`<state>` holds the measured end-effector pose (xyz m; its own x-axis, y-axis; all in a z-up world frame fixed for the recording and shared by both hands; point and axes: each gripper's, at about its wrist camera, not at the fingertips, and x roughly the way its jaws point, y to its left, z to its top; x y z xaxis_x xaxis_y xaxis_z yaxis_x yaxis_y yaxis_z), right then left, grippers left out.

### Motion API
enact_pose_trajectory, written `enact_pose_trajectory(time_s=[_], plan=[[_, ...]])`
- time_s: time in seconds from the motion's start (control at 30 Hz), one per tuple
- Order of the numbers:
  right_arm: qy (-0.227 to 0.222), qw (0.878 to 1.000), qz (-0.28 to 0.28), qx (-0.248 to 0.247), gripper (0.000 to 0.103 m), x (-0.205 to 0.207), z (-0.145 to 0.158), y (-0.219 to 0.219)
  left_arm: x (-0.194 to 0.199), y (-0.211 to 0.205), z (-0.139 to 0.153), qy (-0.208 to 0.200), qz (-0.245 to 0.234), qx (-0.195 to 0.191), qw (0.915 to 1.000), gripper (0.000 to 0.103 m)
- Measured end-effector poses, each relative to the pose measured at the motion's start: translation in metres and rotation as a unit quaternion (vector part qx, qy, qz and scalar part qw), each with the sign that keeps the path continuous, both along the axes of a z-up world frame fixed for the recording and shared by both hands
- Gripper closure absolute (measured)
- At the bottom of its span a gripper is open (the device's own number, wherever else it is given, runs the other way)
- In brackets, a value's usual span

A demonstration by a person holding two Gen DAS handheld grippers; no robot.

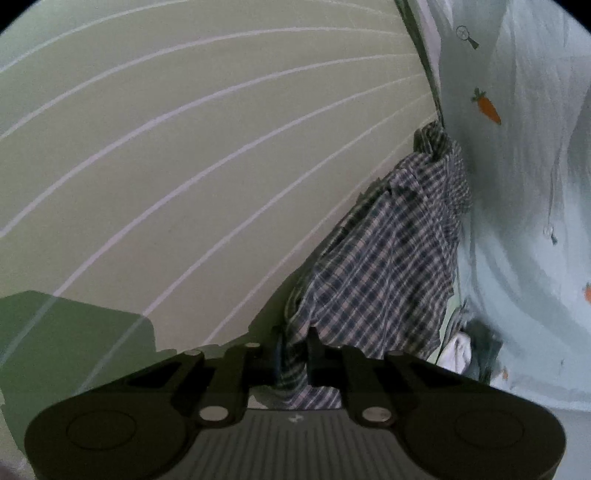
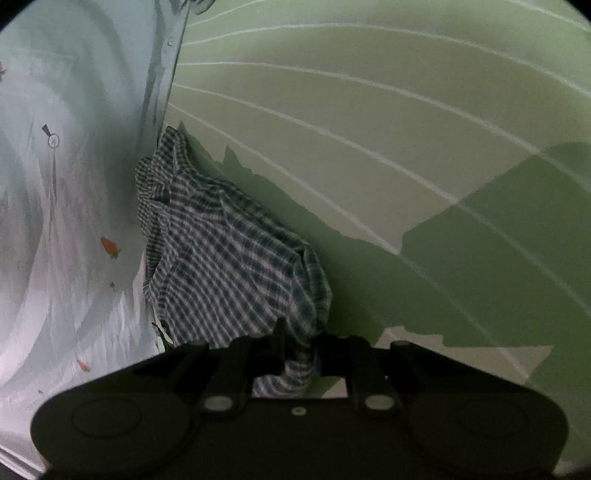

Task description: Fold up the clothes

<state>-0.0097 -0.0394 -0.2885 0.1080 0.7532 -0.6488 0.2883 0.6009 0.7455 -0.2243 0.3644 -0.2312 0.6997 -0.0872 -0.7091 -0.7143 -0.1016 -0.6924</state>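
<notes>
left gripper [image 1: 293, 360] and right gripper [image 2: 299, 363] each pinch the checked garment [image 1: 388, 266] near the green sheet's [image 1: 184, 166] edge; lift evenly, keep both clamps tight, avoid the carrot-print cloth [image 1: 517, 166]

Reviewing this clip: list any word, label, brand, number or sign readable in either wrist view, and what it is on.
No readable text in either view.
Left gripper body: a small pale mark, too small to read.
Pale printed fabric: only pictures, an orange carrot and a magnifying glass, no letters.
Checked garment and green striped sheet: no label or writing visible.
</notes>
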Motion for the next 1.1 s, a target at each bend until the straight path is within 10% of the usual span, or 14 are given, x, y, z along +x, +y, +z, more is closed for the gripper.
enact_pose_trajectory(time_s=[0.47,1.1], plan=[[0.068,0.998,-0.007,-0.005,0.090,-0.063,0.017,-0.090,-0.046,-0.043,0.020,0.017,0.004,-0.045,0.9988,0.092],[0.093,0.984,-0.067,0.136,0.090,-0.024,0.070,-0.087,-0.015,-0.006,0.081,-0.139,0.083,-0.121,0.9794,0.092]])
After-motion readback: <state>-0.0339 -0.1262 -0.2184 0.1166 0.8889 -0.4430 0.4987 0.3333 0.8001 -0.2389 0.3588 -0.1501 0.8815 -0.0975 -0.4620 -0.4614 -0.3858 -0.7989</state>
